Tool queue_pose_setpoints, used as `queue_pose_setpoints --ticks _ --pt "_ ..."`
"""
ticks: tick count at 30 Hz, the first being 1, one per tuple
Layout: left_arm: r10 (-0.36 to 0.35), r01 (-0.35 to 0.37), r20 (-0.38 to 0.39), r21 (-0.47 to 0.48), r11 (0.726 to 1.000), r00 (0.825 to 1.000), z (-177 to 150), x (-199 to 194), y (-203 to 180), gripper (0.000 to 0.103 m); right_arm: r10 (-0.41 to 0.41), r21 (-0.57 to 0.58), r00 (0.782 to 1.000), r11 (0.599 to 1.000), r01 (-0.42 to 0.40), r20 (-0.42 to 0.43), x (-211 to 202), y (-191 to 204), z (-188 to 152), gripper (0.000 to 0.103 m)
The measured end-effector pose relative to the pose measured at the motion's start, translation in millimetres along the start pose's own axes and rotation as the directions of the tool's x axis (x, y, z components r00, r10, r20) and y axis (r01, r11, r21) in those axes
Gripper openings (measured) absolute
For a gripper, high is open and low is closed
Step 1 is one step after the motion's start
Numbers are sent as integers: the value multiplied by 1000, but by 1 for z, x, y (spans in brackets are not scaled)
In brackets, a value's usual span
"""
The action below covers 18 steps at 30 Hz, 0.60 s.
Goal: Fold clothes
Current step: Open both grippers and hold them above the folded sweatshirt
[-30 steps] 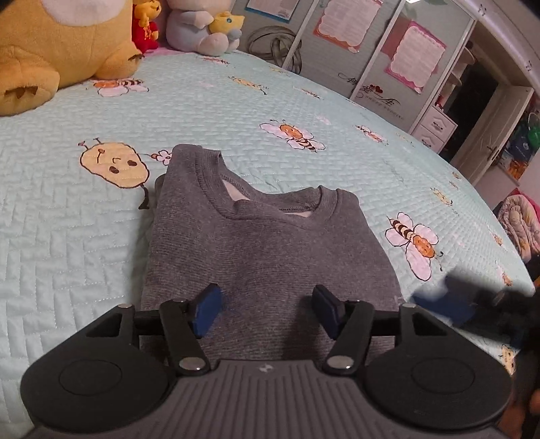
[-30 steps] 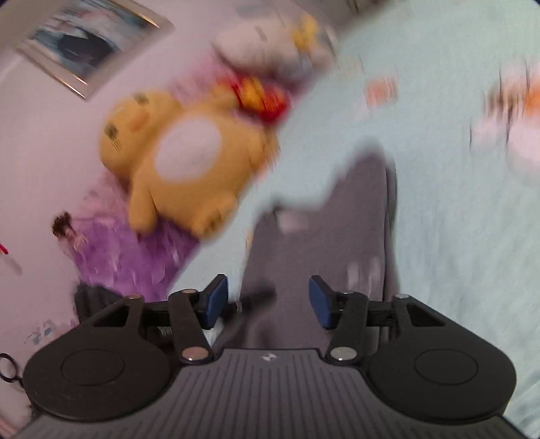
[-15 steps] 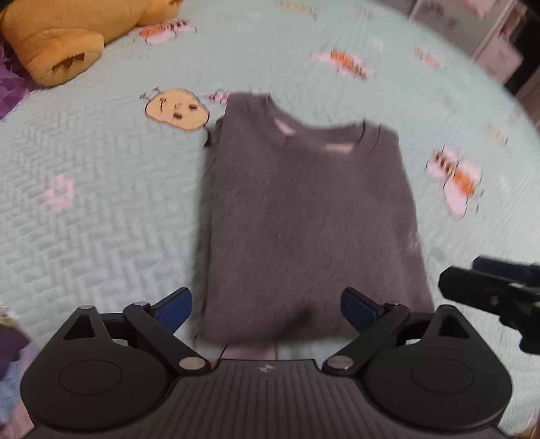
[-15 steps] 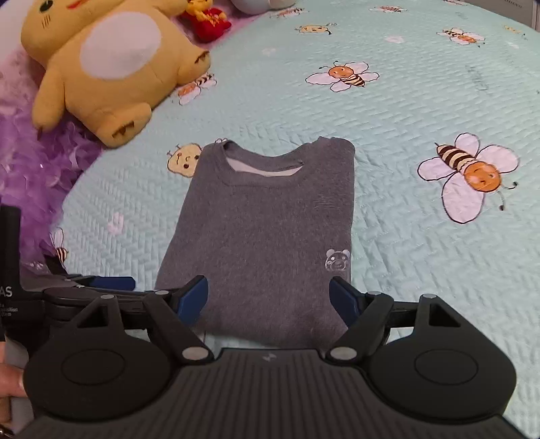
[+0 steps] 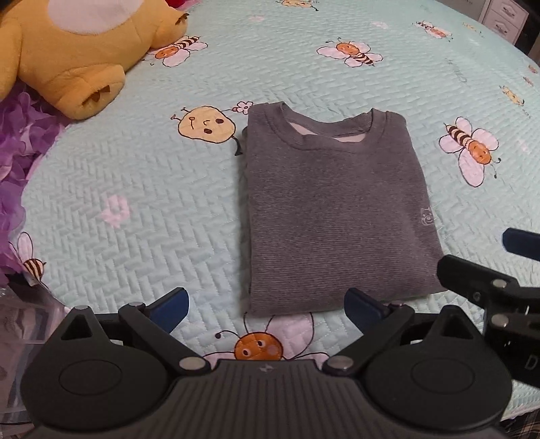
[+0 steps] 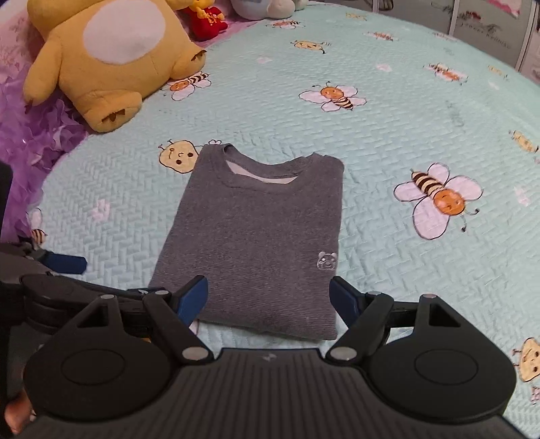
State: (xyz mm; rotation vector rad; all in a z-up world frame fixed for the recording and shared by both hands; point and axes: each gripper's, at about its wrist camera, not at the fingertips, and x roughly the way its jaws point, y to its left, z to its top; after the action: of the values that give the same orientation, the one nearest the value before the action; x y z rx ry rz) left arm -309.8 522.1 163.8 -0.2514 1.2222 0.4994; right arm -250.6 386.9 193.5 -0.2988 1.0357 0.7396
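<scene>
A grey sweater (image 5: 334,209) lies folded into a neat rectangle on the mint bee-print bedspread (image 5: 135,189), collar away from me. It also shows in the right wrist view (image 6: 263,236), with a small bear logo near its right edge. My left gripper (image 5: 266,307) is open and empty, hovering just short of the sweater's near hem. My right gripper (image 6: 268,300) is open and empty, over the near hem. Each gripper shows at the edge of the other's view.
A big yellow plush toy (image 6: 104,50) sits at the back left, with a red toy (image 6: 206,17) behind it. Purple ruffled fabric (image 5: 17,141) lies along the left edge of the bed. White cabinets (image 6: 489,27) stand beyond the far right.
Both grippers have opened wider and pulled back from the sweater toward the near edge of the bed. The sweater lies flat and still.
</scene>
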Motion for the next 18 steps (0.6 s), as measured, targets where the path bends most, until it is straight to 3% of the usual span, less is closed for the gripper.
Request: queue_pose_setpoints --ticks 5,18 --pt "-7 7 -36 11 1000 999 0 6 3 101 -24 -27 999 999 22 -43 5 6 2 79" --pt "-13 14 -54 25 1000 998 -3 5 1 101 -6 -14 998 1000 5 -58 1 5 -6 79"
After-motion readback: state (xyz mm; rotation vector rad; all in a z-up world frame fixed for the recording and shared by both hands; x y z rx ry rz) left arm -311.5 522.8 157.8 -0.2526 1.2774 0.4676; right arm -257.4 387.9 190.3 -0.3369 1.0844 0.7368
